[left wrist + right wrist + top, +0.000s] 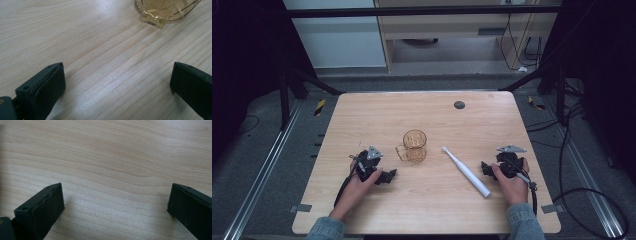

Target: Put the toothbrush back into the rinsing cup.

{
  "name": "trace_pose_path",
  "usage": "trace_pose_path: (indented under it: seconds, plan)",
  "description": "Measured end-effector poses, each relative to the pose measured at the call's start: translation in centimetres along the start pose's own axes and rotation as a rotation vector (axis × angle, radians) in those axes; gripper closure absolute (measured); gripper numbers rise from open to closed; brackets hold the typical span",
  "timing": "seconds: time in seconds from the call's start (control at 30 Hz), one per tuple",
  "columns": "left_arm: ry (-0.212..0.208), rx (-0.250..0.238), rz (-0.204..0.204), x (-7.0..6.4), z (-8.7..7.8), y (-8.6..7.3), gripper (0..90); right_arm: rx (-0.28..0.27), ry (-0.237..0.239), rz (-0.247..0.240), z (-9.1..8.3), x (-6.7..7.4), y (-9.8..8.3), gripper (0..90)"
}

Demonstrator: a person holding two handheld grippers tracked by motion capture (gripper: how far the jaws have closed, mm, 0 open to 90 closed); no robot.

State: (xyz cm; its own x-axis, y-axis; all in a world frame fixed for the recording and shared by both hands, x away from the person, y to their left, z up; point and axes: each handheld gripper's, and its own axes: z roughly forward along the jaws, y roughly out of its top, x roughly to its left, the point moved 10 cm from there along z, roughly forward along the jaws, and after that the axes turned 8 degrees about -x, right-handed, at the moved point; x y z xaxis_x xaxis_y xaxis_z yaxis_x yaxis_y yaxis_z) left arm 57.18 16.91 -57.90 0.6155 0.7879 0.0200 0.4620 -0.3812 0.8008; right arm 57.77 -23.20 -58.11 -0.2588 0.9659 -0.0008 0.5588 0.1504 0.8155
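Note:
An amber see-through mug (414, 145) stands upright near the middle of the wooden table (362, 115), its handle toward the near left. A white electric toothbrush (466, 171) lies flat to its right, head pointing away. My left gripper (390, 176) rests on the table left of the mug, held by a hand, jaws wide apart over bare wood. In the left gripper view the mug's base and handle (160, 12) sit at the top edge, beyond the open left gripper (117, 80). My right gripper (485, 169) rests just right of the toothbrush; the right gripper (115, 200) stands open over bare wood.
A dark round plug (459, 105) sits in the table near its far edge. Cables (572, 165) trail on the floor at the right, and tripod legs (312, 82) stand at the far corners. Metal rails (262, 170) run along both sides of the table.

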Motion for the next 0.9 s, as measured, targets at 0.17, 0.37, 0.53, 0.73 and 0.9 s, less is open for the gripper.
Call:
trace_pose_path:
  seconds: [0.17, 0.37, 0.53, 0.73, 0.9]
  plan:
    - [0.000, 0.000, 0.000, 0.0, 0.0, 0.0, 0.0, 0.000, -0.005, 0.007, 0.1, 0.0, 0.1, 0.6]
    - [0.000, 0.000, 0.000, 0.0, 0.0, 0.0, 0.0, 0.006, 0.008, 0.007, -0.4, 0.1, 0.3, 11.1]
    - [0.000, 0.000, 0.000, 0.0, 0.0, 0.0, 0.0, -0.008, 0.020, -0.036, -2.9, 1.2, 1.4, 12.9]
    - [0.001, 0.000, 0.000, 0.0, 0.0, 0.0, 0.0, -0.007, 0.062, -0.090, -6.3, 3.4, 2.6, 18.9]
    - [0.001, 0.000, 0.000, 0.0, 0.0, 0.0, 0.0, 0.036, 0.092, -0.145, -7.8, 5.0, 2.5, 24.7]
